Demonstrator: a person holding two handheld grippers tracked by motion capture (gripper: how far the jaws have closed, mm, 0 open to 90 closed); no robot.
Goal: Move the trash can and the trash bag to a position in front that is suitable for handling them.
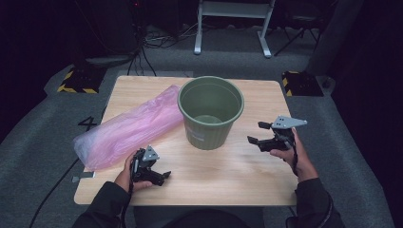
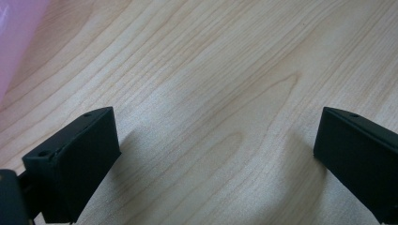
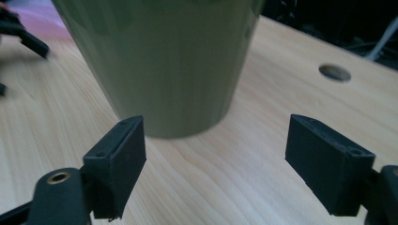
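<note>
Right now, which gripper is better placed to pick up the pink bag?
Left. The left gripper sits open right beside the bag; pink shows at its view's edge. The right gripper, also open, faces the bin, which stands between it and the bag.

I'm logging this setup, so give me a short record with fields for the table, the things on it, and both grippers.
table: light wood, round hole near one edge
bucket: green, upright, empty, near the table's middle
bag: pink plastic, lying flat to the left of the bucket
left gripper: jaws wide apart, holding nothing, over bare wood near the bag's front end
right gripper: jaws wide apart, holding nothing, pointing at the bucket, not touching it
</note>
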